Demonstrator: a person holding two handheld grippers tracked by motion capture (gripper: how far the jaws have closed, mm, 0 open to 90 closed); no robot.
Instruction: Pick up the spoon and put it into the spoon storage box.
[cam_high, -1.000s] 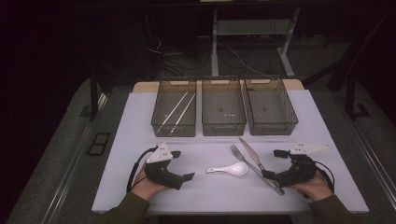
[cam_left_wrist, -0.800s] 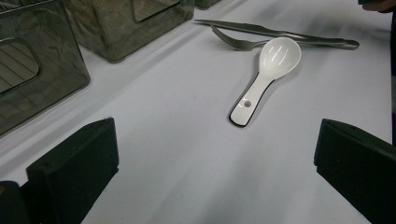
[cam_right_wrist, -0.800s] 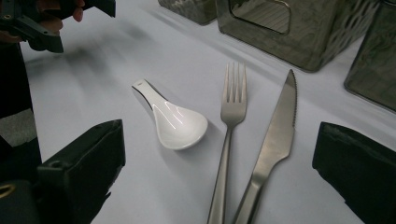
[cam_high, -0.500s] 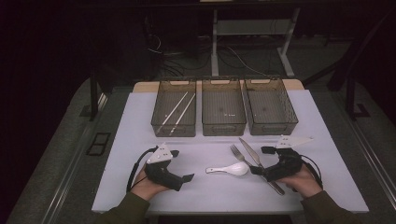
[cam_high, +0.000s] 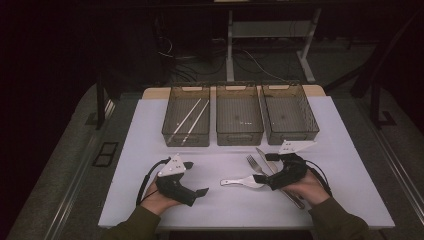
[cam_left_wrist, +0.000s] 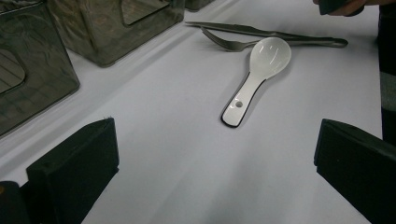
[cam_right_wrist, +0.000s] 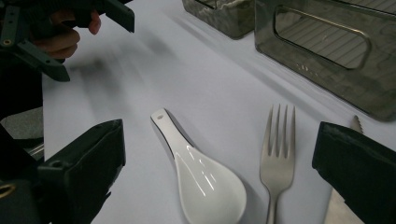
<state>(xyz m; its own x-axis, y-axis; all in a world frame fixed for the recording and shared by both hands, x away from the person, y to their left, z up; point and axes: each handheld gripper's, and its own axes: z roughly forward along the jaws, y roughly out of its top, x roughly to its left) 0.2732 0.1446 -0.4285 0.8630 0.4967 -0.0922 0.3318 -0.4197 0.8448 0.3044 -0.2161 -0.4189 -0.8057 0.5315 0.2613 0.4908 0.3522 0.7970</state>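
A white ceramic spoon (cam_high: 242, 181) lies on the white mat, bowl to the right. Just right of it are a metal fork (cam_high: 256, 164) and a knife (cam_high: 295, 199). My right gripper (cam_high: 266, 181) is open, over the knife, jaws pointing left at the spoon's bowl. In the right gripper view the spoon (cam_right_wrist: 205, 184) and fork (cam_right_wrist: 278, 158) lie between the wide-apart jaws of the right gripper (cam_right_wrist: 219, 142). My left gripper (cam_high: 201, 192) is open, left of the spoon's handle. The left gripper view has the spoon (cam_left_wrist: 257, 74) ahead of the left gripper (cam_left_wrist: 217, 140).
Three dark mesh bins stand in a row at the back: the left bin (cam_high: 185, 137) holds two chopsticks (cam_high: 192, 117), beside it are the middle bin (cam_high: 240, 136) and the right bin (cam_high: 292, 134). The white mat (cam_high: 145, 135) covers the table.
My right gripper has moved left and a little forward, over the knife and up to the spoon's bowl. The left gripper and the cutlery have stayed put.
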